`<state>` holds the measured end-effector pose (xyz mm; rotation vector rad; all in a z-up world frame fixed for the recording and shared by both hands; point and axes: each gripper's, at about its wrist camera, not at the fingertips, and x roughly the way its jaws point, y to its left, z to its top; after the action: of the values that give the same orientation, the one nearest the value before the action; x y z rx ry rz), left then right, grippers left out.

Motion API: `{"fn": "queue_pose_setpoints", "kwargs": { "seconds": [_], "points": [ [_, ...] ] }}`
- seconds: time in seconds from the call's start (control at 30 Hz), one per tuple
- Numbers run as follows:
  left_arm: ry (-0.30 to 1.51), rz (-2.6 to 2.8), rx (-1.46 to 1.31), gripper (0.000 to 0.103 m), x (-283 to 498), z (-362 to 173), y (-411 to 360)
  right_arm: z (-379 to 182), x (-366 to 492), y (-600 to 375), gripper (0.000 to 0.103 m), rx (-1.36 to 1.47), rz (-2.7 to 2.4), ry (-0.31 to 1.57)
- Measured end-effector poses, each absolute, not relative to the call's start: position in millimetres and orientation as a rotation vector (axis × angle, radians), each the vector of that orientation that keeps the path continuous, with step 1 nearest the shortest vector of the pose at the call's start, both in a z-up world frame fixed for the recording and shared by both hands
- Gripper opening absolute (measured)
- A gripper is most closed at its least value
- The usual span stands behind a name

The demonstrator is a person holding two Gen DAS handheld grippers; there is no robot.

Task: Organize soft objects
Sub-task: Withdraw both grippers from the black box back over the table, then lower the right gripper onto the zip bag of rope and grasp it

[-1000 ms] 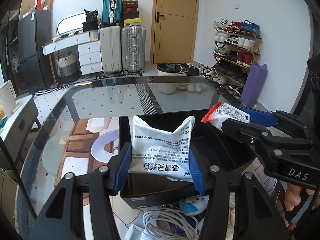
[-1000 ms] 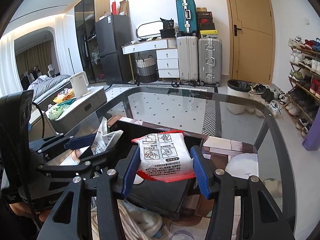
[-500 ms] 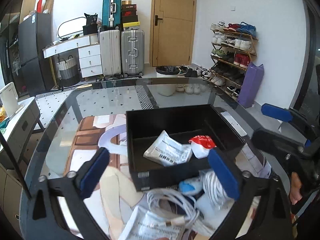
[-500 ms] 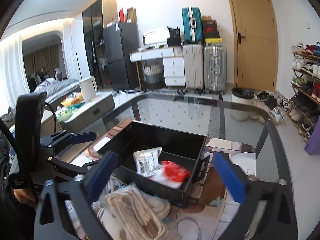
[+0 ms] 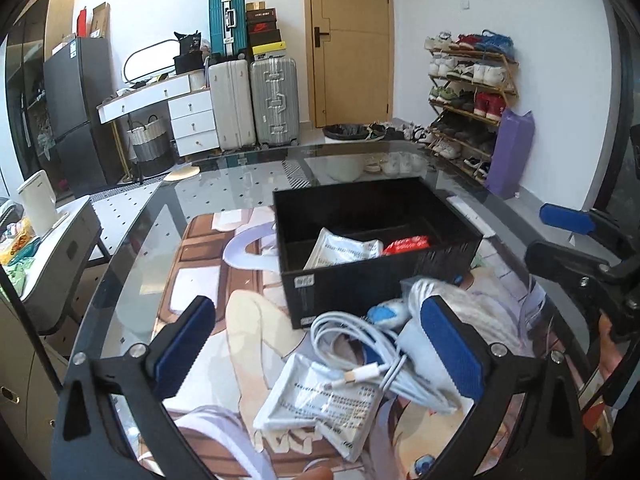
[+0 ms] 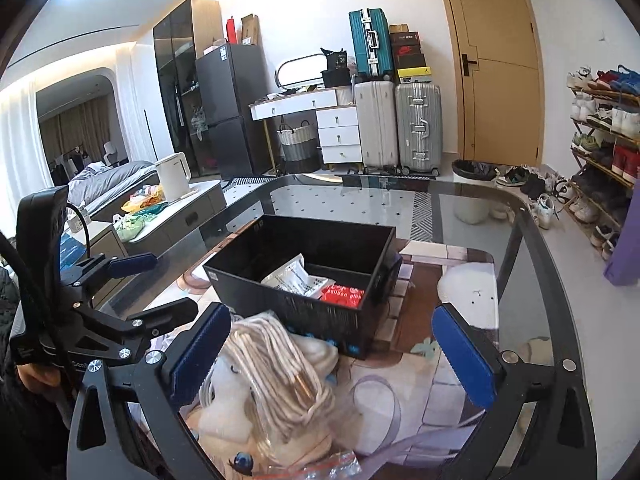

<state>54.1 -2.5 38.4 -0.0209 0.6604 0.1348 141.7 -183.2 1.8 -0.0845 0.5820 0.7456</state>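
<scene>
left wrist view: left gripper [image 5: 320, 356] is hanging with fingers wide apart, empty, over a white packet [image 5: 320, 408] lying flat just below them, long axis slanting toward lower right; coiled white cable [image 5: 360, 356] is resting on it. right gripper [image 6: 332, 356] is gaping empty over a rope bundle [image 6: 276, 372]. black bin [image 5: 376, 256] is sitting beyond, holding two packets, on a glass table [image 5: 224, 196]; suitcases [image 5: 252, 108] are standing behind.
</scene>
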Motion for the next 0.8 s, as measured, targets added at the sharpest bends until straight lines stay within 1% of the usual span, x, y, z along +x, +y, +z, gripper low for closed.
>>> {"fn": "queue_pose_setpoints", "kwargs": {
  "seconds": [0.8],
  "points": [
    [0.786,0.214,-0.011,0.103,55.4,11.6,11.0,-17.6,138.2,-165.3,0.102,-0.165,0.765,0.664]
  ]
}}
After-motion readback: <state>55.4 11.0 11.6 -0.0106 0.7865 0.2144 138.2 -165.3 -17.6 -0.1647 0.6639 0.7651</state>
